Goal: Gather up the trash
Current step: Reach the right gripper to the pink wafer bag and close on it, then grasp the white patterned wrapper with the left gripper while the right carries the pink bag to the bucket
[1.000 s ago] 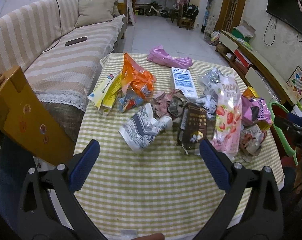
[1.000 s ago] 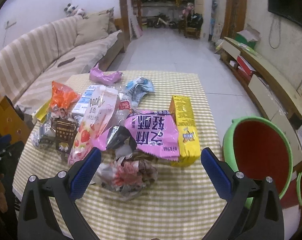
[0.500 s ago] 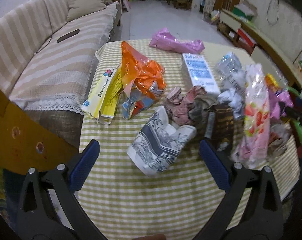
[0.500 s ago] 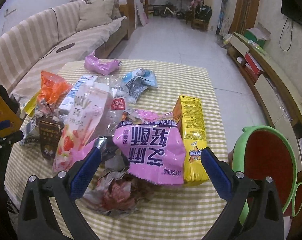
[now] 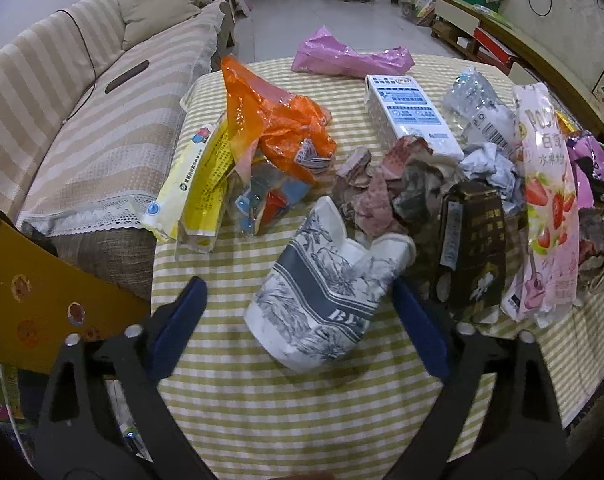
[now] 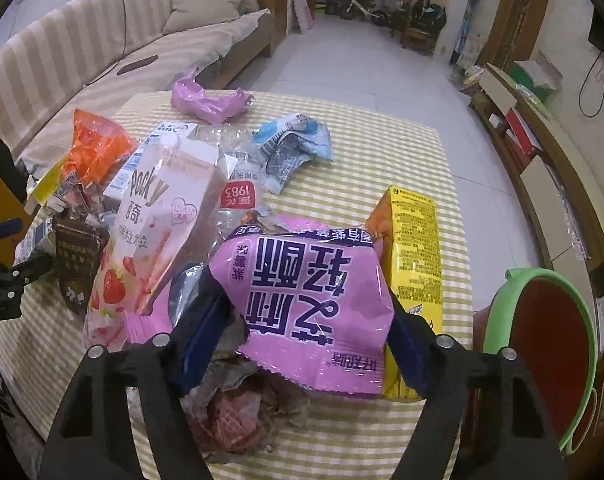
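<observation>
Desk (image 5: 262, 420): checked yellow-green cloth, wrappers spread across it.

Left tongs (image 5: 298, 320): jaws have just been closing, a gap left on each side of the grey-and-white cup (image 5: 325, 300). The cup is crushed and lies on its side near the desk's near edge, between the blue pads, which do not press it.

Right tongs (image 6: 305, 320): jaws have just been closing around the pink bag (image 6: 305, 300). The bag lies near the desk's near edge, over crumpled paper (image 6: 238, 408). The pads stand at its two sides; whether they press it I cannot tell.

Other trash, left wrist view:
- orange bag (image 5: 270, 120), towards the left edge
- yellow packet (image 5: 194, 184), overhanging the left edge
- white carton (image 5: 409, 116), mid-desk
- purple bag (image 5: 349, 60), at the far edge
- Pocky box (image 5: 545, 208), towards the right edge
- brown box (image 5: 473, 252), just beside the cup

Other trash, right wrist view:
- yellow carton (image 6: 413, 256), touching the pink bag's right side
- blue-white wrapper (image 6: 294, 148), towards the far edge

Off the desk: green-rimmed red bin (image 6: 541, 356) beside the right edge; striped sofa (image 5: 82, 120) along the left edge.
</observation>
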`<state>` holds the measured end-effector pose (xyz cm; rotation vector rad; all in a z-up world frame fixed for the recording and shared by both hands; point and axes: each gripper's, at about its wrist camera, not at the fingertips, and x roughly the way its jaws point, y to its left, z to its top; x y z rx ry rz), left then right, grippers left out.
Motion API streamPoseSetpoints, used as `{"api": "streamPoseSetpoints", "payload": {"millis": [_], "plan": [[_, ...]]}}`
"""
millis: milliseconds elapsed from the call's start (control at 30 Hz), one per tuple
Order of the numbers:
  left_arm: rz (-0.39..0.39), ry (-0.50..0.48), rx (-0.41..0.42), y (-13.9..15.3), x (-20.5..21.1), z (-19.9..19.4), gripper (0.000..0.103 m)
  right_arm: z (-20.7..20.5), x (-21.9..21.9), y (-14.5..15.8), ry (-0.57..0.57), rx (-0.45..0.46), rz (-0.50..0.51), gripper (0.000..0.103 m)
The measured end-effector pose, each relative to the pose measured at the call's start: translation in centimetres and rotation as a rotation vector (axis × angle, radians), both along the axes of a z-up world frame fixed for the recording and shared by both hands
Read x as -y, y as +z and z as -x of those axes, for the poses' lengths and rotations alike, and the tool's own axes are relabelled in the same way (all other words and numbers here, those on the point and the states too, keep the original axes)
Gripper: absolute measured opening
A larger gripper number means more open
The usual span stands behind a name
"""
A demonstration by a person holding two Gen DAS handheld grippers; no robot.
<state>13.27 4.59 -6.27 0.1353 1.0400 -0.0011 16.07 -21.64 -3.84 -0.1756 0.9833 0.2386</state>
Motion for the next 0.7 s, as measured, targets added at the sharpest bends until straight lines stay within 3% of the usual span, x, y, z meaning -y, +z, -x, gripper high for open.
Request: {"api": "streamPoseSetpoints", "payload": {"millis": [33, 100, 133, 700], "plan": [[0.000, 0.001, -0.002, -0.1, 0.0, 0.0, 0.076, 0.0, 0.0, 0.0, 0.001, 0.006, 0.002, 0.061], [0.010, 0.008, -0.015, -0.4, -0.1, 0.0, 0.060, 0.0, 0.1, 0.1, -0.001, 0.006, -0.005, 0.060], [0.016, 0.011, -0.020, -0.5, -0.3, 0.0, 0.058, 0.1, 0.1, 0.1, -0.001, 0.005, -0.008, 0.059], [0.072, 0.054, 0.051, 2.4, -0.8, 2.3, 0.052, 3.1, 0.6, 3.9, -0.005, 0.097, -0.060, 0.058]]}}
